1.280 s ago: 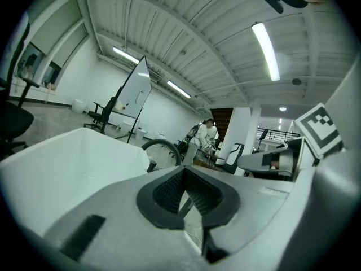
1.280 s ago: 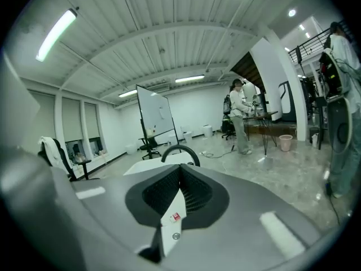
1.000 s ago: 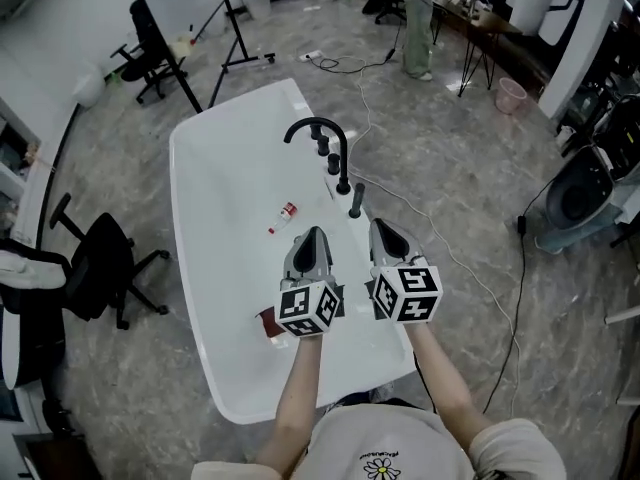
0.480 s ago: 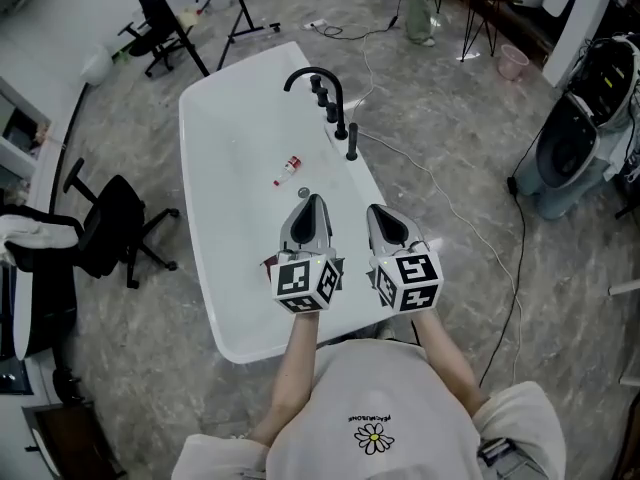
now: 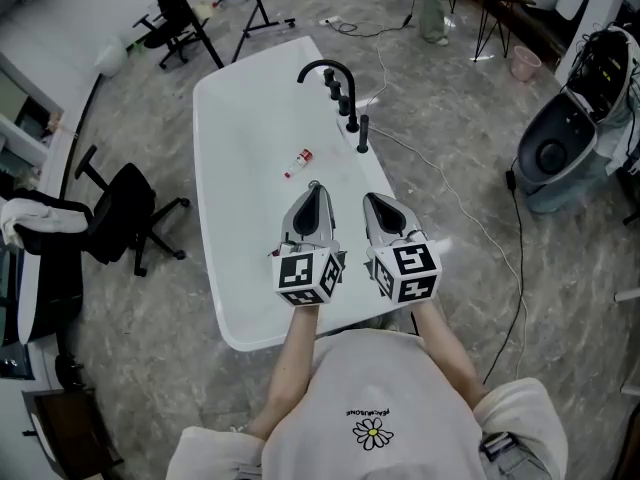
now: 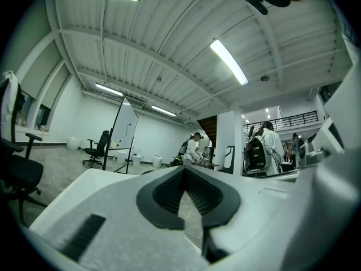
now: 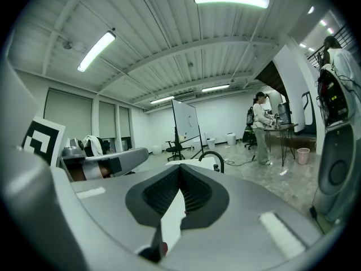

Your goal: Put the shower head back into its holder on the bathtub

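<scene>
Over the near end of the tub (image 5: 222, 268): left claw (image 5: 314, 190) and right claw (image 5: 368, 201), side by side, both clenched shut, nothing between the jaws. On the far right rim: black shower head (image 5: 363, 133), upright, just beside the arched faucet (image 5: 330, 73). Inside the tub: small red-and-white bottle (image 5: 299, 160), lying well apart from both claws.

The white oval bathtub (image 5: 228, 218) is seen smooth and glossy. The black curved tap (image 5: 349, 98) on its rim is finished matt. The grey veined floor (image 5: 450, 138) is given a polished, stone-like sheen. The left gripper (image 6: 185, 171) and right gripper (image 7: 179, 168) are shelled in matt grey plastic, with ribbed black pads (image 6: 161, 195) that look rubbery. The person's cream shirt (image 5: 370, 388) is plain, soft cloth.
</scene>
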`<state>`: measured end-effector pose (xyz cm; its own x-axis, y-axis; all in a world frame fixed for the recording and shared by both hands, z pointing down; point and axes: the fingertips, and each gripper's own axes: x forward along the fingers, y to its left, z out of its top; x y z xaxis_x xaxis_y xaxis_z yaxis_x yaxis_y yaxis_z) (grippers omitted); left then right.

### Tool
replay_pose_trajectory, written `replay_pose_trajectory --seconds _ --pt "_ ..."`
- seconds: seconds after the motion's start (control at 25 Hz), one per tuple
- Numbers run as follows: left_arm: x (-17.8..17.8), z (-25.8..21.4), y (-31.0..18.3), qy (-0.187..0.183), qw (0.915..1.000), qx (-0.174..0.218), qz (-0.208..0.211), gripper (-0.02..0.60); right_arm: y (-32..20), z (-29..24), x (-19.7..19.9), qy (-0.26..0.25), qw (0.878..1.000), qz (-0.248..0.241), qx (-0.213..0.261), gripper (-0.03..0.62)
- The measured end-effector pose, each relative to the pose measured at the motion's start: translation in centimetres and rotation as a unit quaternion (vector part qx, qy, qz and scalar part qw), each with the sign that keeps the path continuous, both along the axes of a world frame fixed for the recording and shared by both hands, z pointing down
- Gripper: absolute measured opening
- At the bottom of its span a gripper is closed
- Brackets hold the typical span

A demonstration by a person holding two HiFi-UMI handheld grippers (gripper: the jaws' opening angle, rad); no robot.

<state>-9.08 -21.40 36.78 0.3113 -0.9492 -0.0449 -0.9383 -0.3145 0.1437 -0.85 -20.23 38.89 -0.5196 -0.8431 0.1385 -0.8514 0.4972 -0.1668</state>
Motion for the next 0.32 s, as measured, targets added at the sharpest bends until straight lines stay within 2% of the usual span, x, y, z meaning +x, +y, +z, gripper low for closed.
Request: replay_pose_trajectory --seconds 0.32 --pt "-0.19 -0.48 -0.6 0.005 1.0 -0.005 -0.002 -0.005 -0.82 -0.88 -0.07 0.005 1.0 -0.002 -0.001 0.002"
